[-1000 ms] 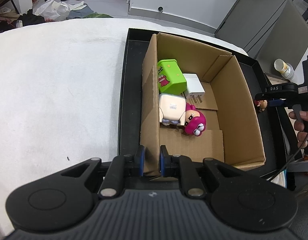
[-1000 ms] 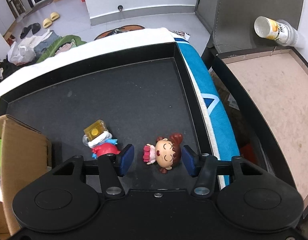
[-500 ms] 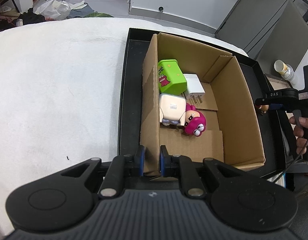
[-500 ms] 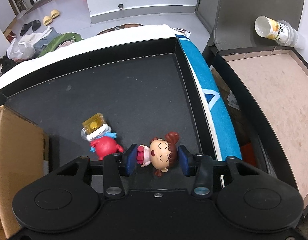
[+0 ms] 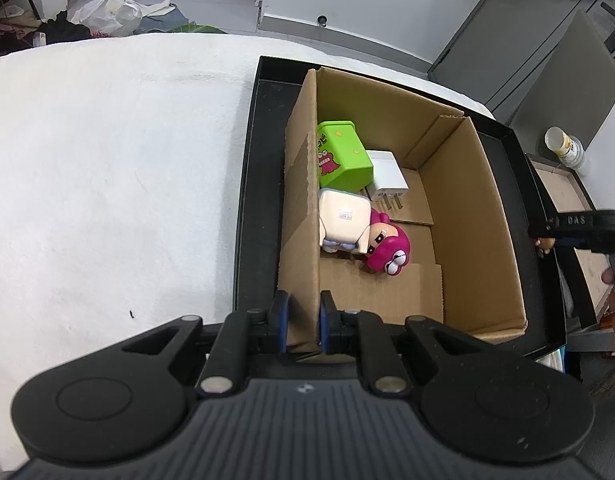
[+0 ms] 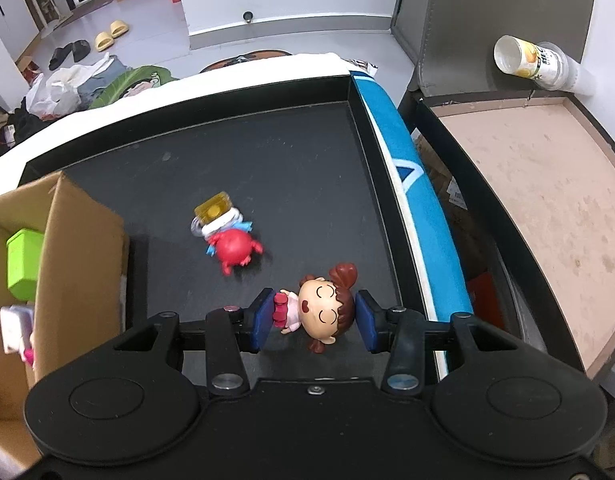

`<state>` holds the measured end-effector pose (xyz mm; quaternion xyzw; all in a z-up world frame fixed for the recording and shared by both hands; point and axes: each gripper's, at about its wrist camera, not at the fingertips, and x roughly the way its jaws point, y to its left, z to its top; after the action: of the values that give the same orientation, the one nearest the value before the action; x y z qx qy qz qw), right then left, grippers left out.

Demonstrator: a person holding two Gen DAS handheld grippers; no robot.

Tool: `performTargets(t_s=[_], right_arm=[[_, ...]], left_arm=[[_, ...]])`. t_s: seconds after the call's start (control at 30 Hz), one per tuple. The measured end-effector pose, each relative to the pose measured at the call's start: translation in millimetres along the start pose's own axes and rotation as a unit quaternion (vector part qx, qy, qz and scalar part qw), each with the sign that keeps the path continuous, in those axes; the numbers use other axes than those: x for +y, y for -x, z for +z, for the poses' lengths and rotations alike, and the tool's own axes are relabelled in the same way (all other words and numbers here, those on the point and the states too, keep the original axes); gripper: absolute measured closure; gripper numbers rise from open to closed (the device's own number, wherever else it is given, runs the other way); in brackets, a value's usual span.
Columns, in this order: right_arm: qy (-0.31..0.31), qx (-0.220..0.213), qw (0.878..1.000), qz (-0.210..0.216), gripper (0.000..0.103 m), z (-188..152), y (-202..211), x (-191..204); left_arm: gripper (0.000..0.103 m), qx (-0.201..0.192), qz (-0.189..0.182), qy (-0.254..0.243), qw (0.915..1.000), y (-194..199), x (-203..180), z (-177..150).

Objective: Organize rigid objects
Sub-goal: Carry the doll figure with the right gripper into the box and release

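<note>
Left wrist: cardboard box (image 5: 467, 216), wall pinched by jaws, holds green bin (image 5: 343, 154).

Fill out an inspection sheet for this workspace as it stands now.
Surface: black tray on a white cloth.
Job's things: cardboard box holds a green box, white charger, cream block and pink figure; red toy lies loose on the tray.
Clutter: paper cup on its side beyond the tray.
Grippers: left claw grips the box wall; right claw clamps the girl figurine.
Cables: nothing seen.
Surroundings: slippers, bags on the floor.
</note>
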<state>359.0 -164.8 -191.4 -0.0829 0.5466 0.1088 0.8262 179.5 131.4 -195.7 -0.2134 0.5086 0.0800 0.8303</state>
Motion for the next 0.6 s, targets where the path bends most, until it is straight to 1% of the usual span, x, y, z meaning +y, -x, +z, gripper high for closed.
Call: performTargets(t_s=[0.13,0.33,0.6], right_arm=[[0.003,0.007,1.0,0.019,0.06,-7,15,8],[0.029,-0.009,0.999,0.034,0.06,-16,41,33],[0.066,-0.03,0.996,0.045,0.06,-16,64,64]], left_arm=[[0.089,-0.001,0.0,-0.002,1.0,0,0,0],[0.089,-0.001,-0.002,-0.002,1.0,0,0,0],[0.089,-0.002,-0.002,-0.001,1.0,2,0,0]])
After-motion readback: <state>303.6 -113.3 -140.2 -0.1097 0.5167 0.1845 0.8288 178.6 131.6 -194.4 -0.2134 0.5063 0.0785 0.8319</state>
